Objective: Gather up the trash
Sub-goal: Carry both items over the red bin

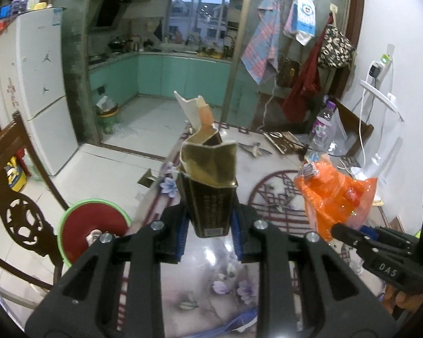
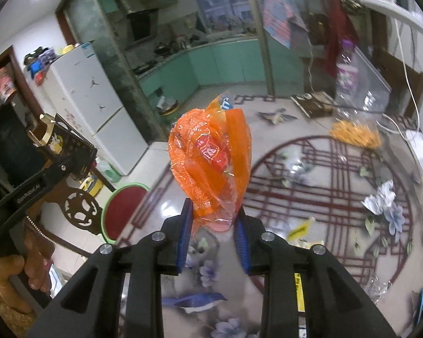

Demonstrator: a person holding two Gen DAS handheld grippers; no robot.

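So, left to right: red stool with green rim [image 1: 94, 229] sits on the floor beside the table [image 1: 206, 278]. Left gripper [image 1: 208, 226] is clamped on a black-and-gold torn carton [image 1: 208, 186], held upright above the table edge. Right gripper [image 2: 214, 224] pinches the neck of an orange plastic wrapper [image 2: 211, 166], lifted clear of the tabletop. More scraps lie on the table: crumpled foil [image 2: 380, 198], yellow bag [image 2: 355, 136].

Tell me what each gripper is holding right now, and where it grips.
Left gripper: the black-and-gold carton, by its lower end. Right gripper: the orange plastic wrapper, pinched at its bottom.
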